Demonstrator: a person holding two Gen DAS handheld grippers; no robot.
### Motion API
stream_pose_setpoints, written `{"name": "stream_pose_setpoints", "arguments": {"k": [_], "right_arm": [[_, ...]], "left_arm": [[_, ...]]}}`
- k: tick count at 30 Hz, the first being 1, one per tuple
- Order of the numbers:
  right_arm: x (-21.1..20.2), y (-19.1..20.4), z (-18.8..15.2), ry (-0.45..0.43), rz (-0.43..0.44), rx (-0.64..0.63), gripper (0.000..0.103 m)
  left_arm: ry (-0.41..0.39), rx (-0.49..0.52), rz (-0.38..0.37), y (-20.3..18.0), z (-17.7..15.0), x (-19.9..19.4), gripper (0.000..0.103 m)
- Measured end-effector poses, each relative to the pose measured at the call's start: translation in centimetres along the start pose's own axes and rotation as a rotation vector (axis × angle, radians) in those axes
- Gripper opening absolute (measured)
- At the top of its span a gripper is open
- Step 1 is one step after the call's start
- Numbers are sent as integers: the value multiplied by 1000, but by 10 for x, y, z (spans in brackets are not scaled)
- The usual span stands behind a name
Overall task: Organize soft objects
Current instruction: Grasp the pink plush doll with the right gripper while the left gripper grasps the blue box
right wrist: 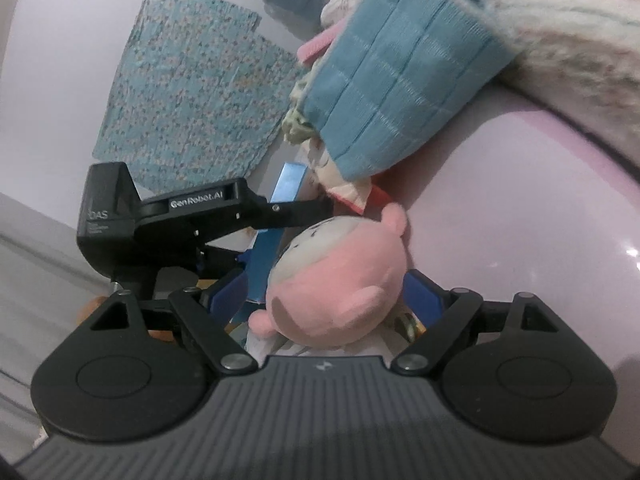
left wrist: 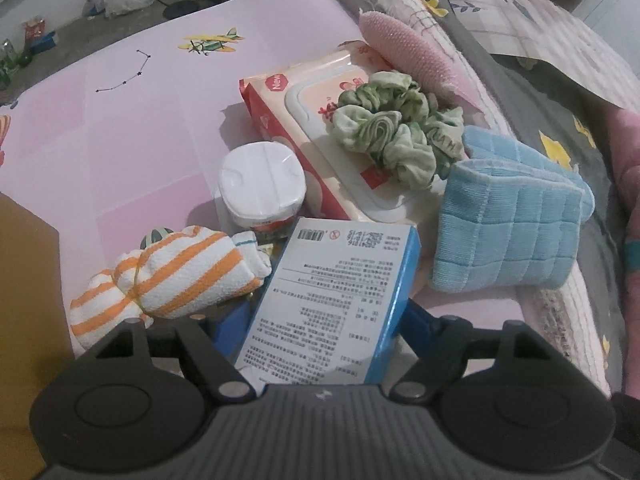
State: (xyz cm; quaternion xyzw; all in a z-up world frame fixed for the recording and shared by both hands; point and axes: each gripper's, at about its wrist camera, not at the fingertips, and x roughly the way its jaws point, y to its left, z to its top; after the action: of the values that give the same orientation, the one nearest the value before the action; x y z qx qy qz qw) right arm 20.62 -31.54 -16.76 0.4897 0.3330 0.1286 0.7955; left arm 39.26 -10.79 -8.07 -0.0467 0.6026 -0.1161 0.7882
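A white and blue printed cardboard box [left wrist: 332, 300] stands between the left gripper [left wrist: 320, 320]'s blue fingers, though whether the jaws grip it I cannot tell. Beside the box lie an orange-striped rolled cloth [left wrist: 168, 276] and a blue quilted cloth [left wrist: 508, 232]. The right gripper [right wrist: 324, 296]'s wide jaws enclose a round pink plush toy [right wrist: 340, 280], near the box.

L wrist cam steep down, R low & level, both close; shared: blue cloth [left wrist: 508, 232] [right wrist: 400, 80].
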Motion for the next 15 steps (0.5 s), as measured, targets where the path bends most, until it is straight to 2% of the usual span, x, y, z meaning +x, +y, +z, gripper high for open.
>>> {"name": "stream_pose_setpoints", "arguments": {"k": [5, 6, 8, 12, 15], "right_arm": [[16, 4, -2, 16, 5, -29, 87], [18, 5, -2, 21, 0, -40, 85], [21, 5, -3, 25, -21, -49, 63], [19, -3, -6, 28, 5, -7, 61], [16, -3, -9, 12, 4, 0, 59]], "left_arm": [[-14, -16, 1, 0, -3, -4, 76], [-18, -13, 0, -1, -4, -7, 76], [-28, -8, 3, -3, -5, -10, 71], [-32, -12, -33, -4, -8, -18, 71], [-39, -1, -25, -7, -11, -22, 70]]}}
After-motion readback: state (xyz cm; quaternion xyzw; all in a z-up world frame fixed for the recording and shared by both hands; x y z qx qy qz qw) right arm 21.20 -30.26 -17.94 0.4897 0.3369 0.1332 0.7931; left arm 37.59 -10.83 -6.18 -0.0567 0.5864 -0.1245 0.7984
